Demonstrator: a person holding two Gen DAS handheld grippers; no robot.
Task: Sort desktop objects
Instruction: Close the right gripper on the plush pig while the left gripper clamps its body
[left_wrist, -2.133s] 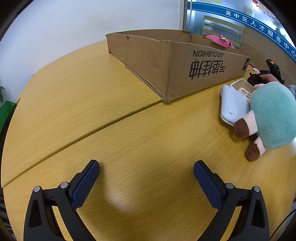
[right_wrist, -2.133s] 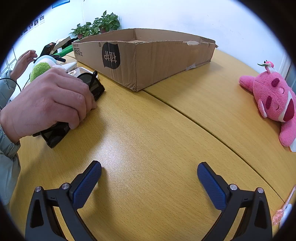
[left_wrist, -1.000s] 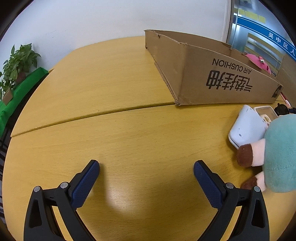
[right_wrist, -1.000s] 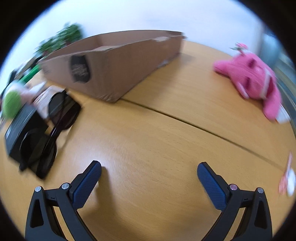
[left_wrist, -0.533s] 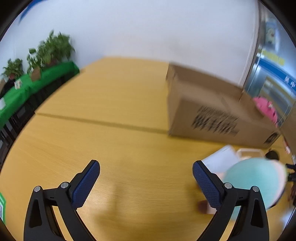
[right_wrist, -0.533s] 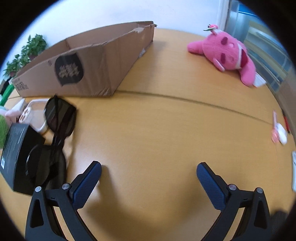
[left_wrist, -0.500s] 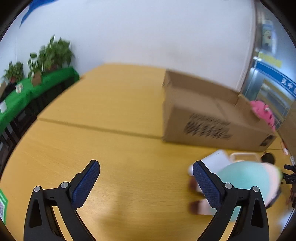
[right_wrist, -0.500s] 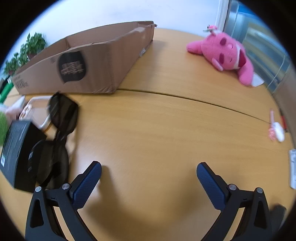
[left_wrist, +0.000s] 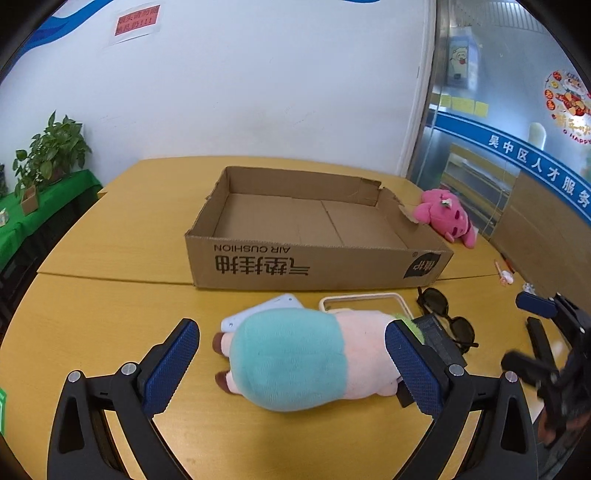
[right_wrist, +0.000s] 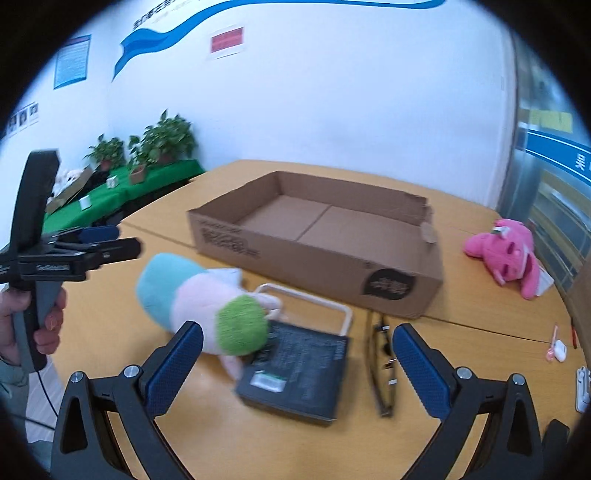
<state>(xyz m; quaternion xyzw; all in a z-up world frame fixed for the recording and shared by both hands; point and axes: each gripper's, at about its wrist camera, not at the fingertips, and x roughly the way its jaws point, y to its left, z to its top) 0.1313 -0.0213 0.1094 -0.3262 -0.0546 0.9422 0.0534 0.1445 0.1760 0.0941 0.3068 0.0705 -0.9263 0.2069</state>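
Observation:
A teal, pink and green plush toy (left_wrist: 291, 360) lies on the wooden table in front of the open cardboard box (left_wrist: 317, 236). My left gripper (left_wrist: 291, 365) is open, and the toy shows between its fingers without being touched. The right wrist view shows the plush toy (right_wrist: 199, 295) partly resting on a black box (right_wrist: 295, 373), with sunglasses (right_wrist: 380, 365) to its right. My right gripper (right_wrist: 297, 369) hovers open over the black box. The left gripper (right_wrist: 118, 242), held by a hand (right_wrist: 44, 325), floats left of the toy.
A pink plush (left_wrist: 443, 218) lies right of the cardboard box. A white frame (left_wrist: 362, 299) and a flat white panel (left_wrist: 266, 310) lie behind the teal toy. Small pink and white items (right_wrist: 557, 349) sit near the right edge. Potted plants (right_wrist: 162, 140) stand on a green-covered table.
Both grippers have risen and swung toward the cluster of objects, so the box's inside now shows. The hand that rested on the sunglasses has gone. Both stay open.

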